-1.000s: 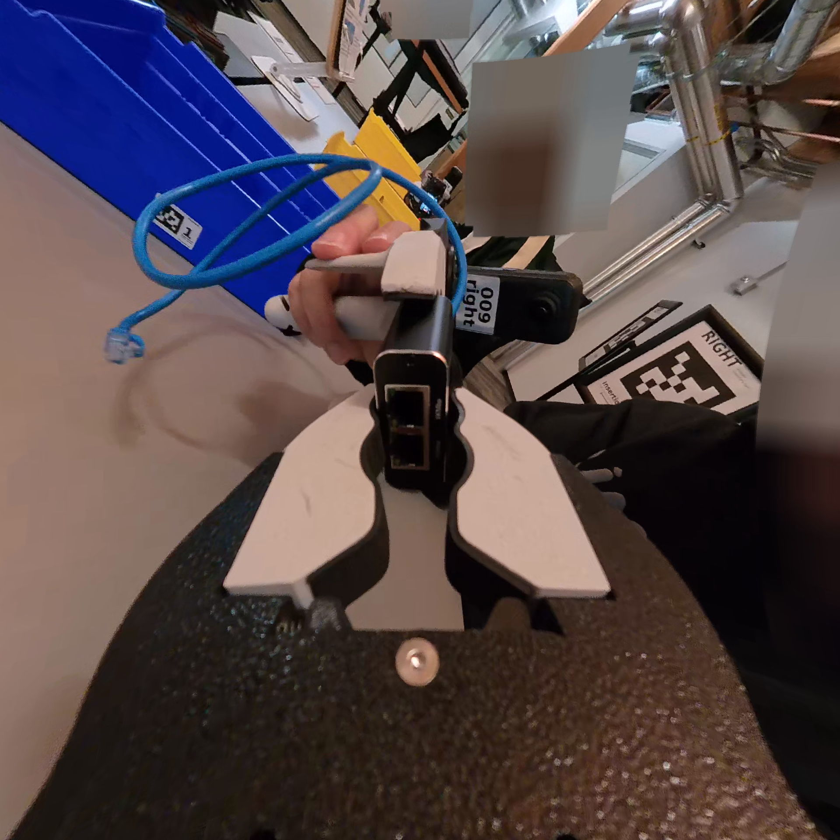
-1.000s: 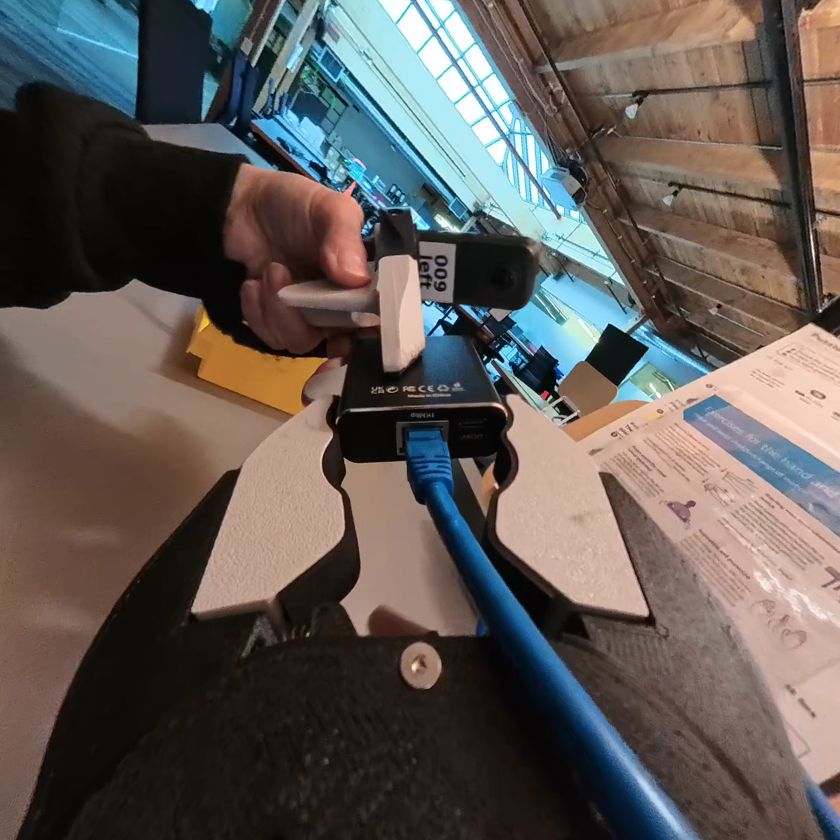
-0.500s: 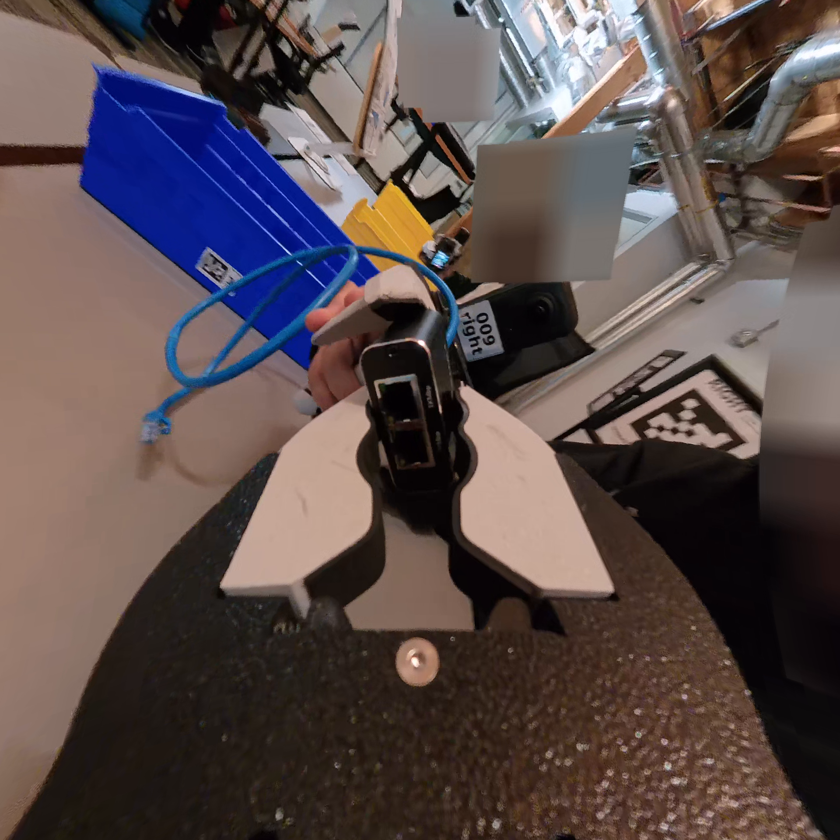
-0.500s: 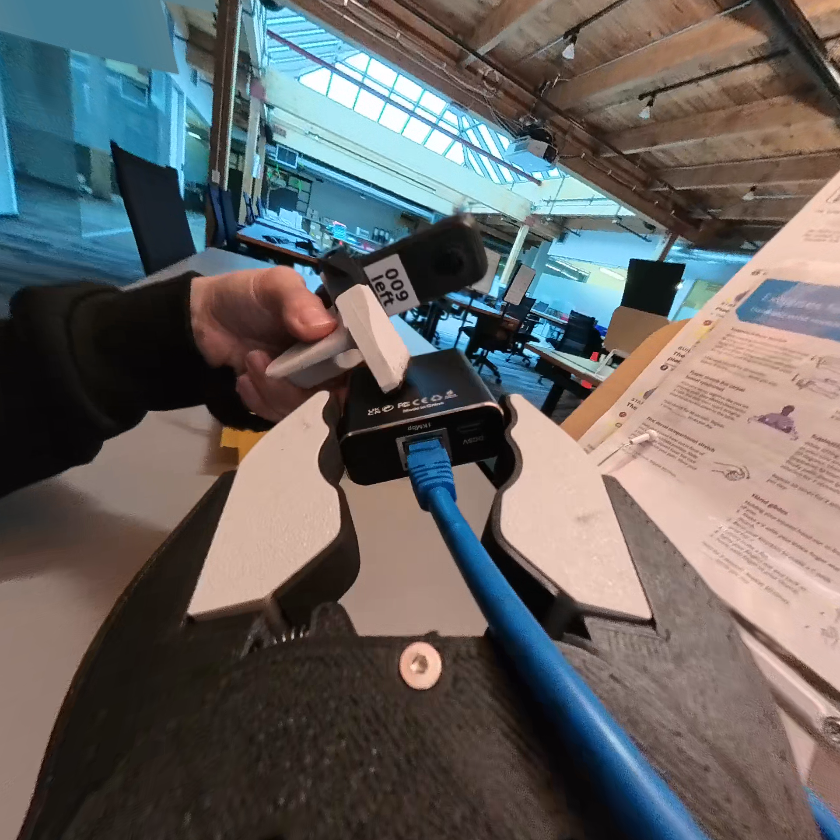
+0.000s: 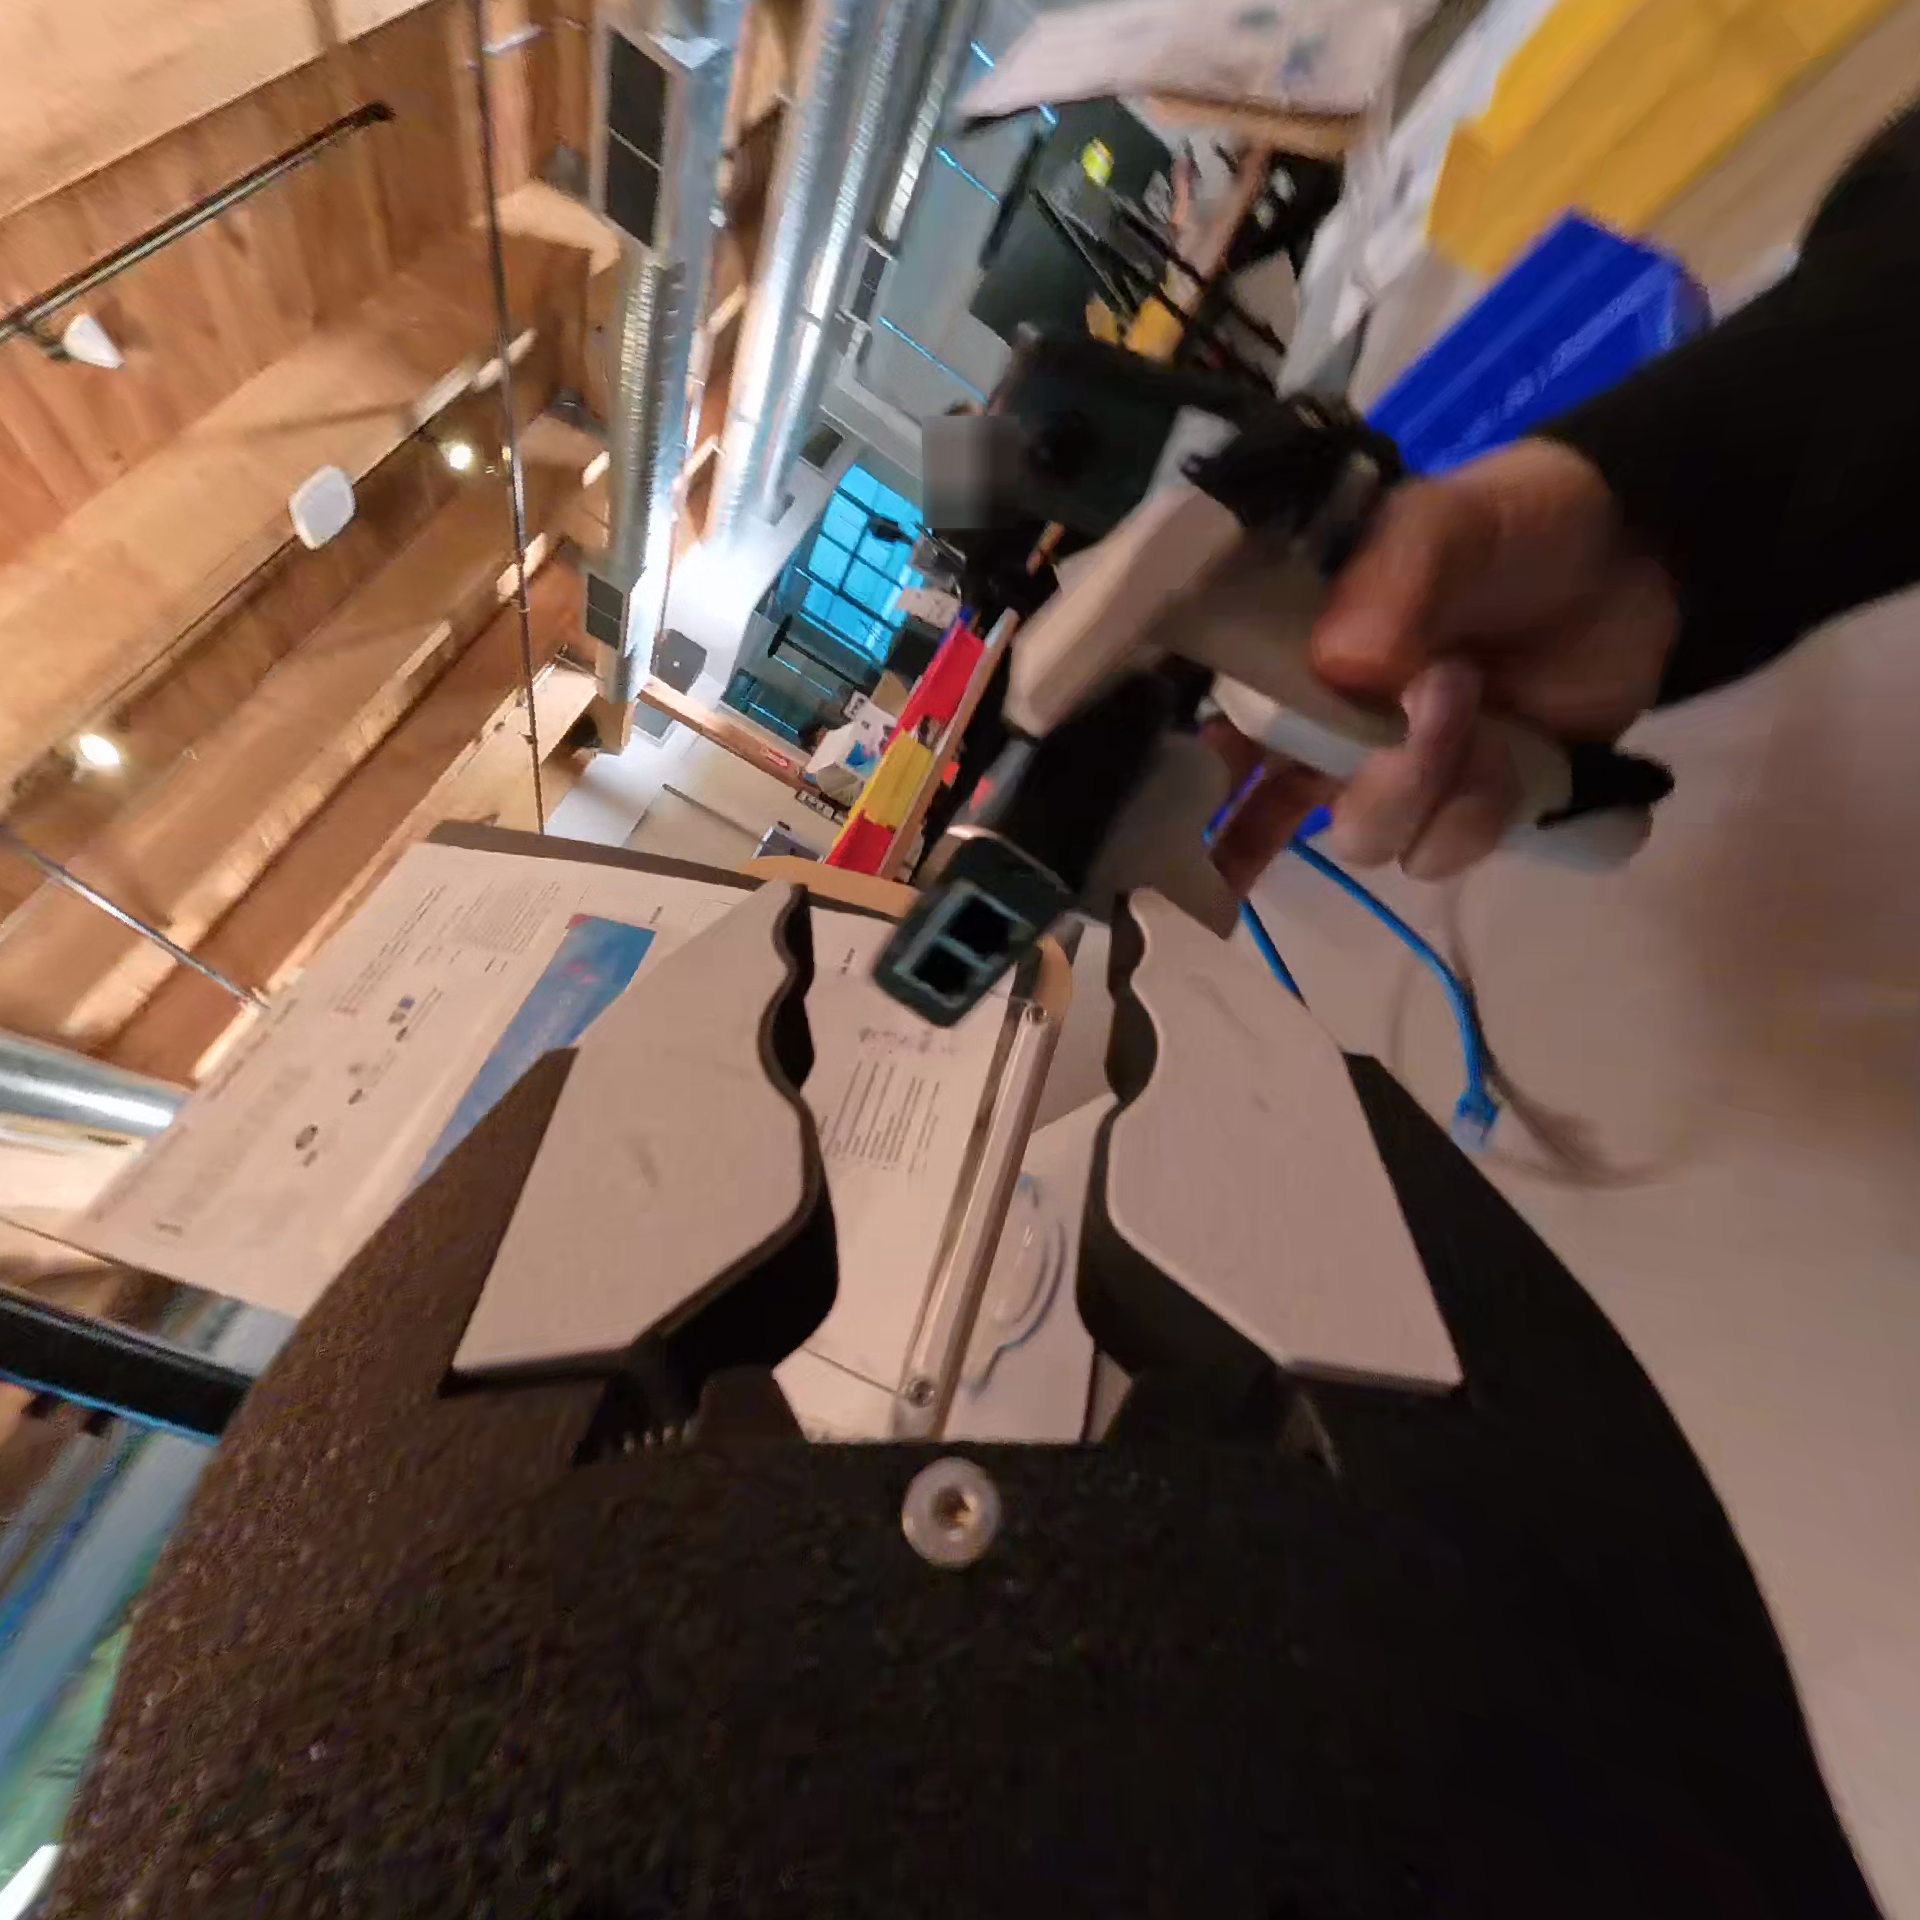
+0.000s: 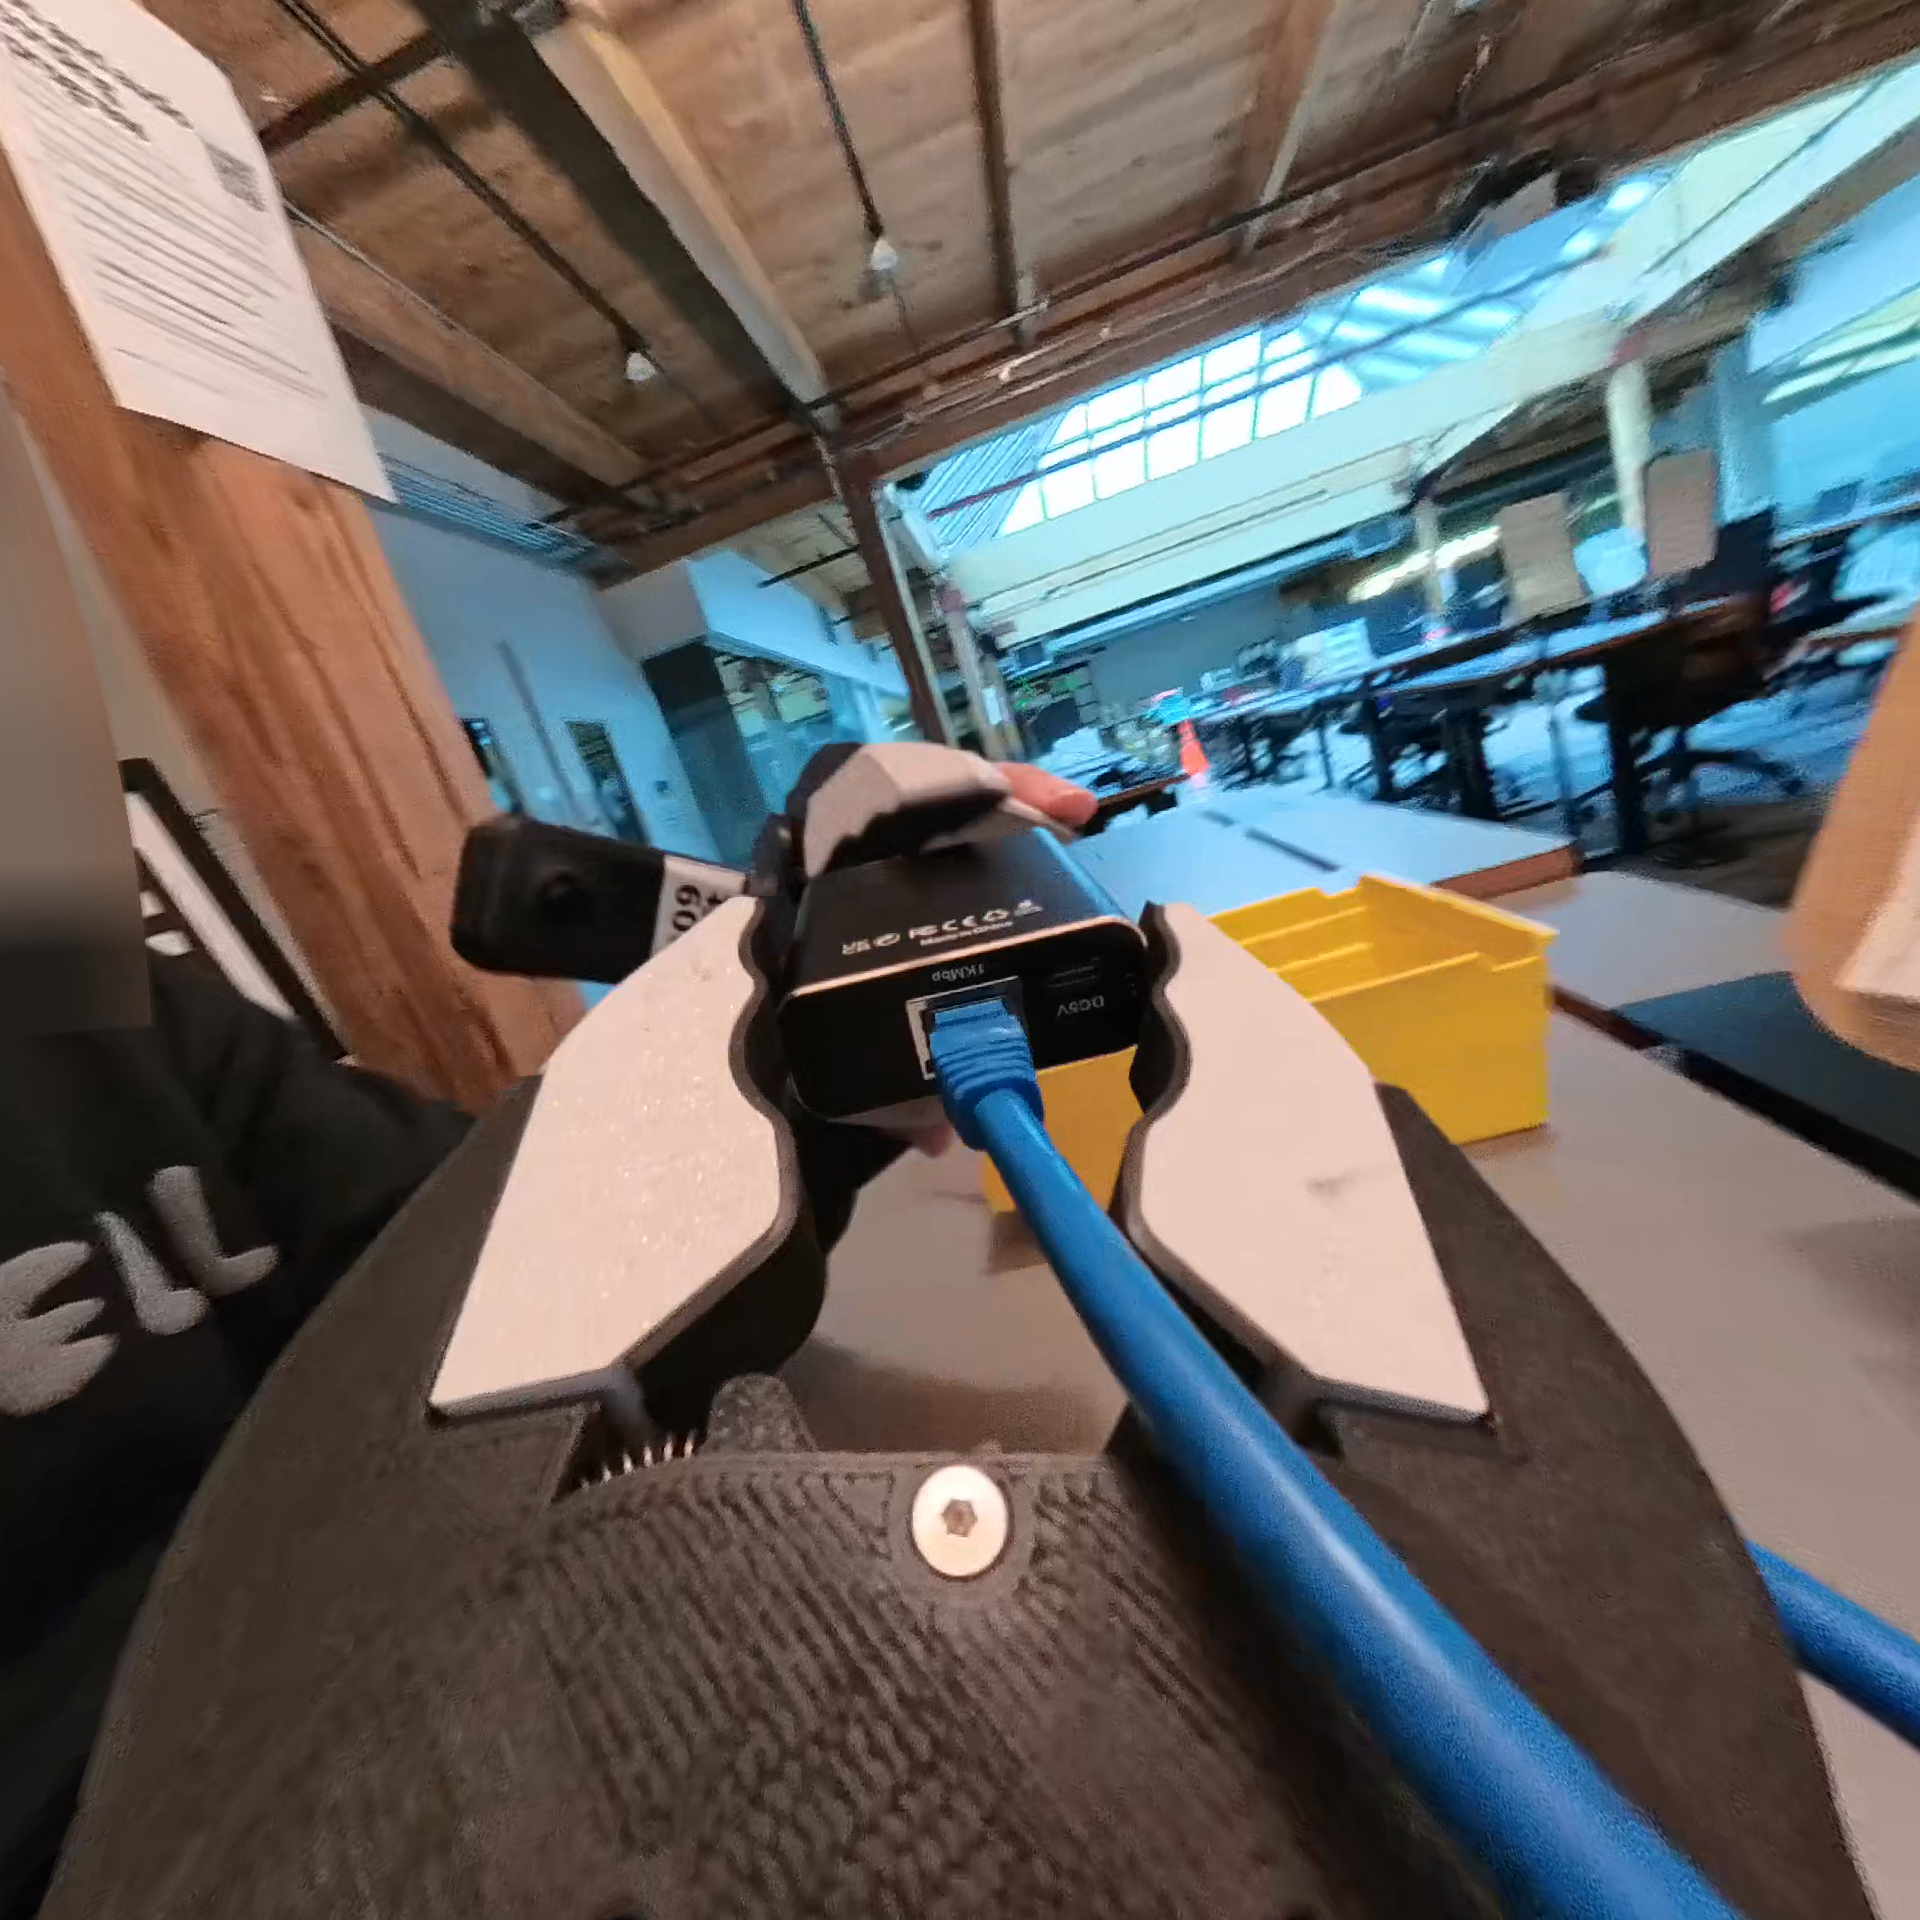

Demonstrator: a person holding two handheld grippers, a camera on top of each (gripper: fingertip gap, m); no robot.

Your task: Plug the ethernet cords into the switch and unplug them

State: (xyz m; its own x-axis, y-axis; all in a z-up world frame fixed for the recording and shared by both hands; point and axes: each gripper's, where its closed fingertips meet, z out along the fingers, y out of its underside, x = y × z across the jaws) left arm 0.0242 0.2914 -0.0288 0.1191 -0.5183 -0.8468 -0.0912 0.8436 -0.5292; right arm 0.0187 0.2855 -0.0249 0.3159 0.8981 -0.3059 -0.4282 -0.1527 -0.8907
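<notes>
Grey table top [image 6: 1714, 1299], yellow plastic bin [image 6: 1403, 987] behind, right gripper [image 6: 951, 1023] clamped on small black metal switch box [image 6: 935, 935] held above the table, left gripper [image 5: 956, 966] spread wide, switch just ahead untouched, blue ethernet cord [image 6: 1195, 1351] plugged into its near port.

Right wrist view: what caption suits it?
Right gripper clamps a black switch with a blue ethernet cord plugged in.
</notes>
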